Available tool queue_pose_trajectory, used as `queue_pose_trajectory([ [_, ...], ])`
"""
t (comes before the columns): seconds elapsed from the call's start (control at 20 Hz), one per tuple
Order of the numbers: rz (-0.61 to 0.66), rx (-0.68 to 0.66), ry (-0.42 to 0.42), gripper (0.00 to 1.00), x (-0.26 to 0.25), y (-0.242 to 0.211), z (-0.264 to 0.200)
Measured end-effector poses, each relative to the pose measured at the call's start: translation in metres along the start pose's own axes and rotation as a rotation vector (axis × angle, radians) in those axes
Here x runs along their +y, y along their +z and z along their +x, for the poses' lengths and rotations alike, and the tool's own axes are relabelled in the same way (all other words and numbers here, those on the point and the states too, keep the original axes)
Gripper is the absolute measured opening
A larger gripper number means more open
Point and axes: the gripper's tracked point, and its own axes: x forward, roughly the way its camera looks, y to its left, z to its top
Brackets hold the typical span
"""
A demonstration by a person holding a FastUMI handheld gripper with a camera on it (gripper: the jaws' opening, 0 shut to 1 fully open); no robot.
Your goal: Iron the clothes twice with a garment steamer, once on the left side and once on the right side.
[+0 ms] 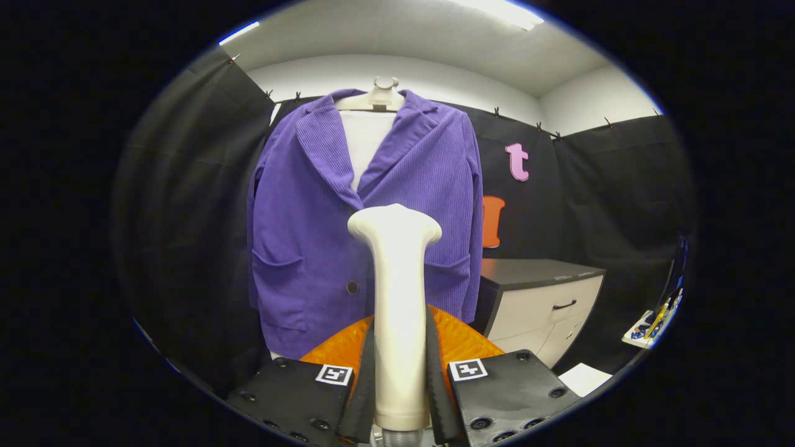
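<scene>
Steam work is judged not yet begun: no contact is seen between the steamer and the jacket, so both passes, left side and right side, appear to be left. The claw is closed on the steamer, its handle being pressed between the two fingers from 9 and 3 o'clock, with the flared head standing upright just beyond the fingertips at 12 o'clock. The jacket is hung on a hanger against the booth's wall, ahead of the steamer's head, with its front facing the claw and a white panel showing between the lapels. How close the head stands to the cloth cannot be told. The claw is held level and aimed squarely at the jacket's middle, near the button. A cabinet with a drawer is stood at 3 o'clock of the jacket, beside its hem.
</scene>
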Motion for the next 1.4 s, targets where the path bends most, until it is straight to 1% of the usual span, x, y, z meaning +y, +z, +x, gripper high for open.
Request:
queue_pose_trajectory([
  [0.35,-0.024,-0.146,0.104,0.43,0.054,0.095,0.001],
  [0.45,-0.021,-0.174,0.128,0.43,0.071,0.116,0.007],
  [0.65,0.004,-0.195,0.186,0.43,0.107,0.142,0.021],
  [0.75,-0.002,-0.209,0.197,0.43,0.120,0.150,0.031],
  [0.95,-0.002,-0.195,0.215,0.43,0.139,0.149,0.052],
  [1.2,0.004,-0.161,0.202,0.43,0.142,0.138,0.074],
  [1.4,-0.006,-0.153,0.197,0.43,0.142,0.136,0.078],
])
